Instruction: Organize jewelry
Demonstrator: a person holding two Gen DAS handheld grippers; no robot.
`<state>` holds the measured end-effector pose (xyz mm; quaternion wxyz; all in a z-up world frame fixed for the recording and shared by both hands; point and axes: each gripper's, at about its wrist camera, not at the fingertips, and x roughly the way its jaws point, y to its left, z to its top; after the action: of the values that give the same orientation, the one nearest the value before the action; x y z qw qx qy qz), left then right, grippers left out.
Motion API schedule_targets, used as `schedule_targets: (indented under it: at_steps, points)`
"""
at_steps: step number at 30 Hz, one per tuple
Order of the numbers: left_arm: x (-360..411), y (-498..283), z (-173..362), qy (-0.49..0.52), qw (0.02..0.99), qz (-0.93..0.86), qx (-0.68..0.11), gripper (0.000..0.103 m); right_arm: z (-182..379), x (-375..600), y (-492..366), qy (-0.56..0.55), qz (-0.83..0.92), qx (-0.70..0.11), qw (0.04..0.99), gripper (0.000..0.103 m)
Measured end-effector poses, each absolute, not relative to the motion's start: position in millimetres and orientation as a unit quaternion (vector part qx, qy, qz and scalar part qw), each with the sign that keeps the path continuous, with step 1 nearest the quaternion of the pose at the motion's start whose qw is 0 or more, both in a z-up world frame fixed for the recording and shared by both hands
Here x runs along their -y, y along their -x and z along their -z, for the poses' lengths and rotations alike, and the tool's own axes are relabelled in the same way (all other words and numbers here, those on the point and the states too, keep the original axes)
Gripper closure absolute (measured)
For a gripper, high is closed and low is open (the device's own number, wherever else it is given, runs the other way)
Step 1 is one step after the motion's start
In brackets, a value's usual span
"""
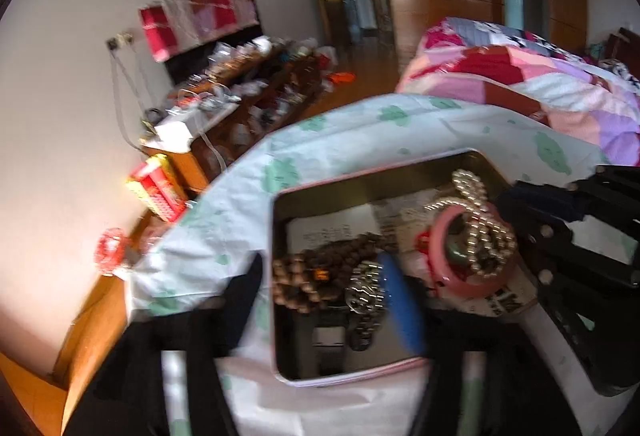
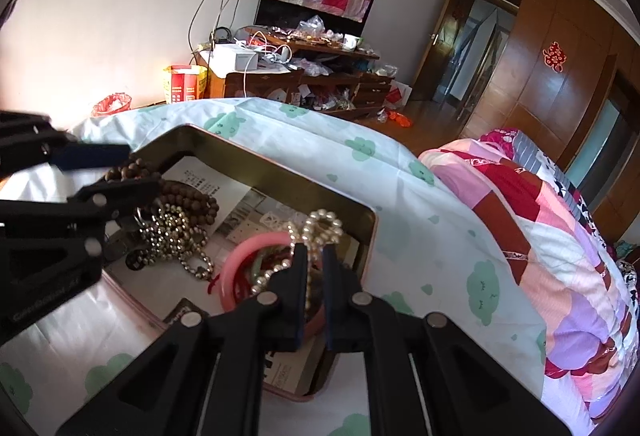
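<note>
Sorting jewelry inside a shallow tin (image 2: 280, 192) on the bed (image 2: 400, 196) is the step in hand. At the tin's left end, the left gripper (image 2: 116, 172) hangs with jaws apart over the wooden bead strand (image 2: 192, 200) and a silver ball chain (image 2: 176, 236); nothing is between them. To the right, the right gripper (image 2: 314, 264) has its jaws together, clamped on a pearl-like bead strand (image 2: 320, 224) that loops above the pink bangle (image 2: 240, 260). Next, I judge, the right should lift that strand clear of the bangle without snagging it. The tin's raised rim hems in both grippers; open sheet lies beyond its far and right edges, before the patchwork quilt (image 2: 540, 216).
</note>
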<state>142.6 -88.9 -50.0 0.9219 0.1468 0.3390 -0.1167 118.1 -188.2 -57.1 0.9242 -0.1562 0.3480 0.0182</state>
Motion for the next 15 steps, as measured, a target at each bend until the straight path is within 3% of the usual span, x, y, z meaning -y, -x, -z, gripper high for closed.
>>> schedule_targets:
  at_steps: [4,15]
  points:
    - [78,-135,46,-0.13,0.924,0.118,-0.339,0.03,55,193,-109,0.152,-0.009,-0.343,0.927,0.054]
    - [64,-117,43,-0.108,0.93,0.106,-0.335,0.03,53,195,-92,0.136,-0.008,-0.337,0.931,0.052]
